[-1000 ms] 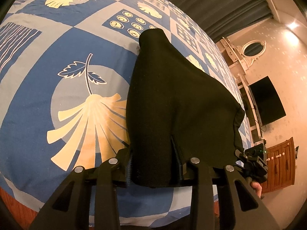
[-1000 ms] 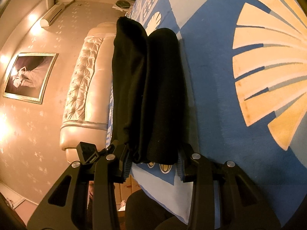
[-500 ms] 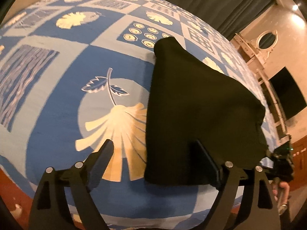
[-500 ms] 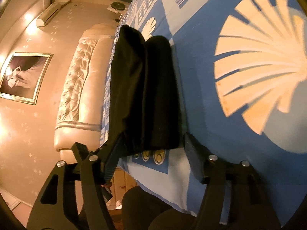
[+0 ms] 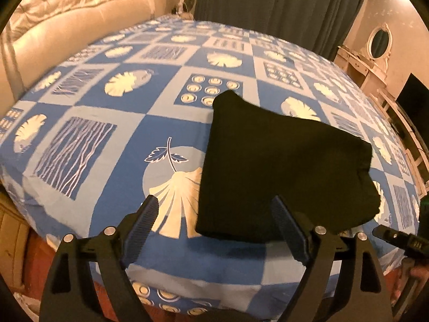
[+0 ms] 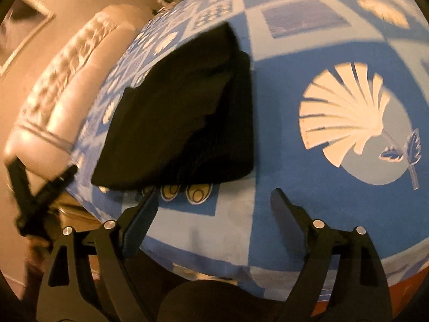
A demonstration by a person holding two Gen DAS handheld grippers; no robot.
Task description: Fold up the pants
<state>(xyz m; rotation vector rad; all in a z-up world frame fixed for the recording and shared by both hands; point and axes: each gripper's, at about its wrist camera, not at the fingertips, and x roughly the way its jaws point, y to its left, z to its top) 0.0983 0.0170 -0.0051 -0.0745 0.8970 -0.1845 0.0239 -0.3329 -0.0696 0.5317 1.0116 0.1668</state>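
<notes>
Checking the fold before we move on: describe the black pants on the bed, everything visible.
The black pants lie folded into a compact, roughly rectangular bundle of soft, matte, knit-looking fabric, several layers stacked, edges slightly uneven. They rest flat on the blue patterned bedspread near its front edge, partly covering a cream shell print. Neither gripper touches them; only the bedspread does.

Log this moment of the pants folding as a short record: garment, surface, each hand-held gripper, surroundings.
garment: black pants, folded into a compact stack, lying flat
surface: bed with blue patterned bedspread; pants sit near its front edge
left hand-held gripper: open, jaws have just been opening, nothing pinched, pulled back above the pants' near edge
right hand-held gripper: open, jaws have just been opening, nothing between them, clear of the pants
surroundings: tufted cream headboard, dark curtain
fold state: appears finished, both grippers released
</notes>
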